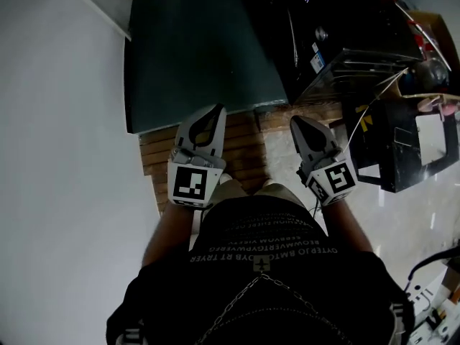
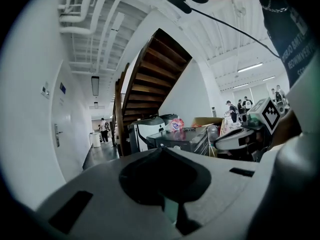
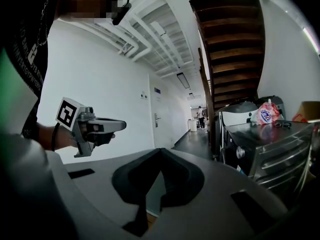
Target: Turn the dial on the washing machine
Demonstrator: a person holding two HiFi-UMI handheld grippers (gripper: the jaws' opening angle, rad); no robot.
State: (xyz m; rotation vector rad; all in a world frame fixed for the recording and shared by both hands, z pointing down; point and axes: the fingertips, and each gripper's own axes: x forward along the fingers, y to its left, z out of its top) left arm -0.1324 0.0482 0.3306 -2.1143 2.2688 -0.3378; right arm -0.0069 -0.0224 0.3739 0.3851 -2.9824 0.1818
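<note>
The washing machine [image 1: 338, 45] is the dark appliance at the top right of the head view, well ahead of both grippers. In the right gripper view its front [image 3: 260, 149] stands at the right, with a round silver dial [image 3: 240, 152] on it. The left gripper view shows the washing machine [image 2: 182, 138] further off, at centre. My left gripper [image 1: 215, 113] and right gripper [image 1: 298, 123] are held close to my body, side by side, over a wooden slatted floor strip. Both have their jaws together and hold nothing. Neither touches the machine.
A white wall [image 1: 57, 121] runs along the left. A dark floor area [image 1: 194, 49] lies ahead, and a black open-framed box [image 1: 406, 146] stands at the right. A wooden staircase [image 3: 230, 59] rises behind the machine, and a detergent bag [image 3: 264, 114] lies on top. People stand far down the corridor [image 2: 102, 129].
</note>
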